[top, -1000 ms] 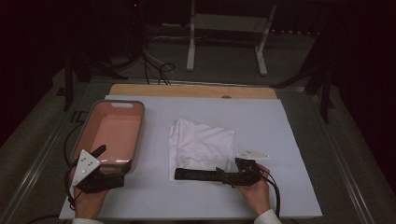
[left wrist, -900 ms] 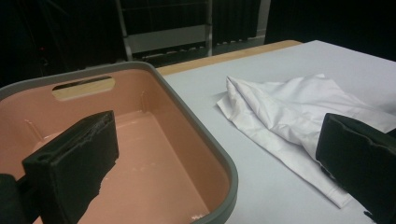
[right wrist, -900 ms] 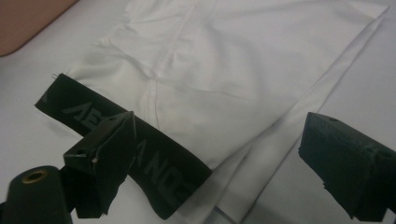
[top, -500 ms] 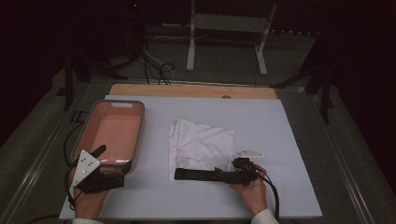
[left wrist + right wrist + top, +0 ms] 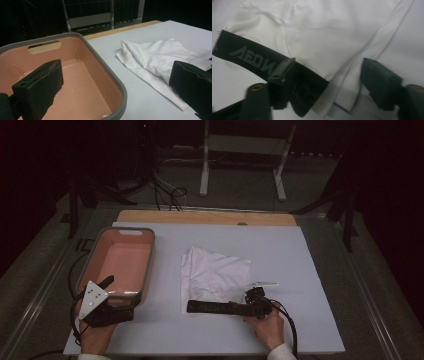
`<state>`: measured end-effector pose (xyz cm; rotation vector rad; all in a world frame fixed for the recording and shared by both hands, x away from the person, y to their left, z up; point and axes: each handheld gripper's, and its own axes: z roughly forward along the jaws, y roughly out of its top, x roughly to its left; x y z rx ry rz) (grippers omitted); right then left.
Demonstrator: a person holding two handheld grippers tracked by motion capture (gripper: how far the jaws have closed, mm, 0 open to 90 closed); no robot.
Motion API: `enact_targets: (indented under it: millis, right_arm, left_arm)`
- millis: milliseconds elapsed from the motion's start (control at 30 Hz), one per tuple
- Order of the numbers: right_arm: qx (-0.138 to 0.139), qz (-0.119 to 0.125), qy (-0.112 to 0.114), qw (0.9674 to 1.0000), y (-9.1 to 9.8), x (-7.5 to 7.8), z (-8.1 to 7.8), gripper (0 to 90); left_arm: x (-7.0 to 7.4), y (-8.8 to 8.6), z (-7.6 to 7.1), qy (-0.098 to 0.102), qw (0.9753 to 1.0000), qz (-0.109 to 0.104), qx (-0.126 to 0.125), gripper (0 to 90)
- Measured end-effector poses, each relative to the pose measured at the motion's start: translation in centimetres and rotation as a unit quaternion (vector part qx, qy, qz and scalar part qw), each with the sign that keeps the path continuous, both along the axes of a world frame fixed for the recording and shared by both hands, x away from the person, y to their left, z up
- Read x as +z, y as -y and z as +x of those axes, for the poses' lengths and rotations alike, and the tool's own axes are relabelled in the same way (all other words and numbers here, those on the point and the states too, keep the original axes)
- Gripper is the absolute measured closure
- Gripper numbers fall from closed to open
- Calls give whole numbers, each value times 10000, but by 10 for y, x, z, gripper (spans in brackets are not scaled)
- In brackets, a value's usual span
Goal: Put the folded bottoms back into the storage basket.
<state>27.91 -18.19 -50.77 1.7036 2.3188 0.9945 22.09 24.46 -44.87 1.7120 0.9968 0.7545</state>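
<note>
A white garment (image 5: pixel 215 277) with a black, grey-lettered waistband (image 5: pixel 259 62) lies beside a salmon-pink, grey-rimmed tub (image 5: pixel 120 265).

A tub (image 5: pixel 95 255) sits at the table's (image 5: pixel 310 270) left side — a garment (image 5: pixel 215 275) lies to its right, mid-table. The garment's waistband (image 5: pixel 212 307) runs along its near edge.

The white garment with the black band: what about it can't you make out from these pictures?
- Its kind: the white garment lies crumpled in the high view, its shape folded under itself.
- The grey lettering on the black band: upside down, blurred and partly behind a jaw in the right gripper view.
- Its near edge: the left gripper view has it behind the right-hand jaw and cut by the frame.
- Whether the right gripper touches the band: too small in the high view.
</note>
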Motion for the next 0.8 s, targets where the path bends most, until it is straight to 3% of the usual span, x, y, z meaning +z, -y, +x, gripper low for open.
enact_targets:
  millis: [100,300,367,567,800]
  right_arm:
    - [-112,249,-176,9995,-2,0,1,420]
    - [-229,309,-441,9983,-6,2,5,568]
    - [-221,472,-635,9966,-4,1,7,623]
    - [-207,603,-730,9953,-10,0,9,750]
    - [-168,634,-607,9960,-9,3,6,773]
  left_arm:
    - [0,1,0,1,10000,2,-7,2]
    - [-1,2,1,-3,10000,11,-19,2]
    - [0,2,1,-3,10000,17,-24,1]
    - [0,7,3,-22,10000,2,-76,2]
    - [3,14,7,-57,9998,-28,-162,2]
